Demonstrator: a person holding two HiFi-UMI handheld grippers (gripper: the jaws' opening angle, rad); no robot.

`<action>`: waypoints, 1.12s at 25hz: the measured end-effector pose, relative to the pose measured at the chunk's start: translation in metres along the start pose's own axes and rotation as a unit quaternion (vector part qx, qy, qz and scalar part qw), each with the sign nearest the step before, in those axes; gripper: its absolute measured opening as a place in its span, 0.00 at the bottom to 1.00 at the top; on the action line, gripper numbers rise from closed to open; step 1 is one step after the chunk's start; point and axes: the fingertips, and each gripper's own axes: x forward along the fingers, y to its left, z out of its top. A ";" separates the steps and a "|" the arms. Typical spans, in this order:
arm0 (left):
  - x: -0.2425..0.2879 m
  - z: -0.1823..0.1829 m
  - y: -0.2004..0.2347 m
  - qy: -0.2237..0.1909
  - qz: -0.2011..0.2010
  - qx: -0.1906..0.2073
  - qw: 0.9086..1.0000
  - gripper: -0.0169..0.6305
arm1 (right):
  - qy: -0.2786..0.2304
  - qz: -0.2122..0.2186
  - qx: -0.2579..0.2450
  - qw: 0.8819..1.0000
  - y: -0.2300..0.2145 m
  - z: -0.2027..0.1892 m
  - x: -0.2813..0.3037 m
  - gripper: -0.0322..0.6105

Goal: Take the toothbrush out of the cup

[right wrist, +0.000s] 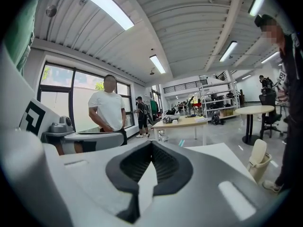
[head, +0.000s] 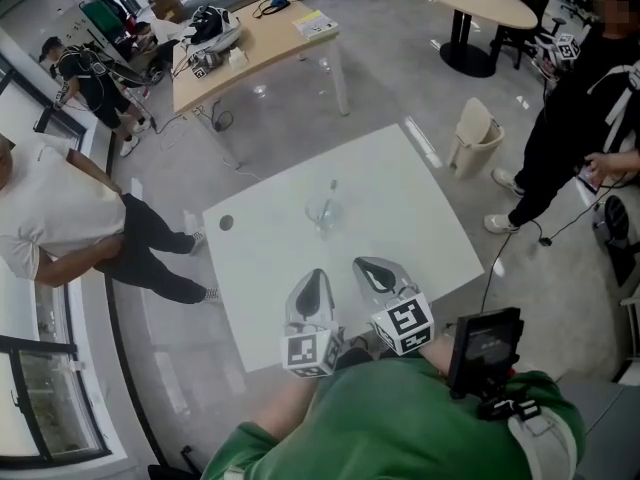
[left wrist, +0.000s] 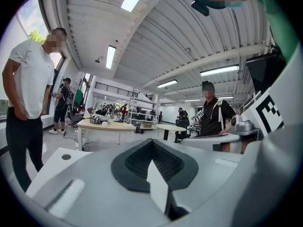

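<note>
We see the toothbrush (head: 331, 192) standing in the clear cup (head: 322, 213) near the middle of the white tabletop (head: 420, 218); both sit ahead of, and apart from, the left hand-held gripper (head: 315, 276) and the right hand-held gripper (head: 366, 266); each has its jaws closed together, holding nothing.

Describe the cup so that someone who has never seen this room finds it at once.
Find the white square table on the grey floor. Near its centre stands a small clear cup with a toothbrush sticking up out of it. It is the only upright thing there; the other mark, a dark round spot toward the left edge, lies flat.
</note>
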 end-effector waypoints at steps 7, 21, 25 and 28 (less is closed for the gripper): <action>0.033 -0.008 0.027 0.010 -0.015 -0.004 1.000 0.03 | 0.017 -0.024 0.029 0.999 -0.030 -0.008 0.041 0.05; 0.085 -0.038 0.071 0.060 -0.013 -0.031 0.998 0.03 | 0.059 -0.041 0.060 0.996 -0.072 -0.037 0.119 0.05; 0.089 -0.047 0.080 0.077 -0.011 -0.040 0.996 0.03 | 0.079 -0.047 0.073 0.993 -0.081 -0.053 0.137 0.06; 0.091 -0.054 0.088 0.080 -0.010 -0.041 0.996 0.03 | 0.088 -0.046 0.081 0.992 -0.084 -0.062 0.149 0.07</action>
